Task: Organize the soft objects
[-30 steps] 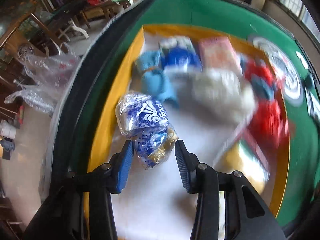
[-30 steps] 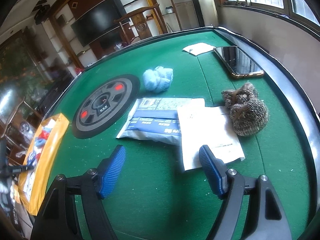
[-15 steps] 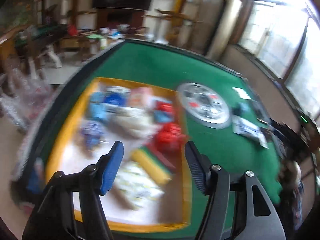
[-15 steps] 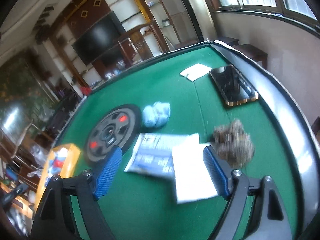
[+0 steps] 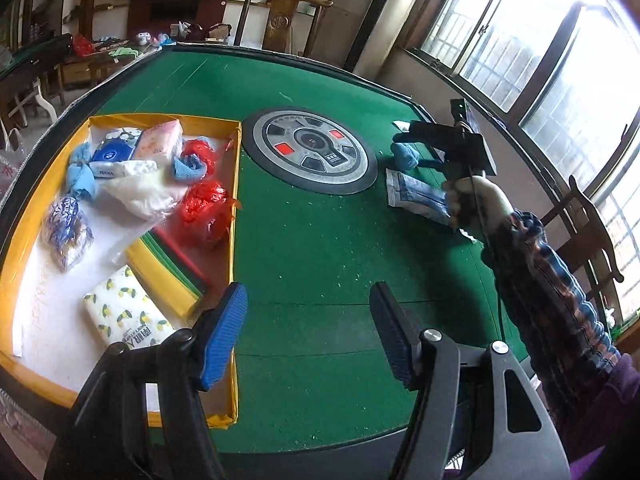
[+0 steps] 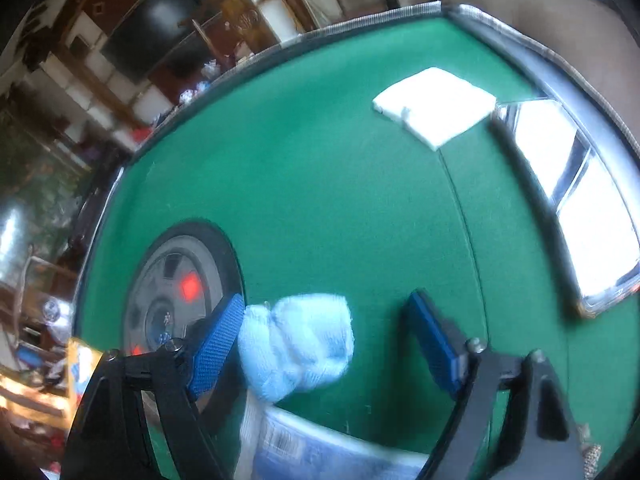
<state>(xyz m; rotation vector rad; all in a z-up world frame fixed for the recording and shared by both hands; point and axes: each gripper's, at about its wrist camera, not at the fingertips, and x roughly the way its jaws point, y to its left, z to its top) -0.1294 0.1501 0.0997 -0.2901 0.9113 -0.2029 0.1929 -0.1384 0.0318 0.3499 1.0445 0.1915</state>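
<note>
A yellow-walled box on the green table holds several soft packs: red bags, tissue packs, a blue-white pack. My left gripper is open and empty above the table's near edge, right of the box. My right gripper is open, its jaws on either side of a light blue cloth ball, with the left pad touching it. In the left wrist view the ball lies under the right gripper.
A round grey dial sits mid-table. A blue-white flat pack lies by the right hand. A white folded napkin and a phone lie at the far right edge.
My left gripper let go of the blue-white pack in the box and pulled back and up to the right. My right gripper moved forward over the flat pack to the blue cloth ball.
</note>
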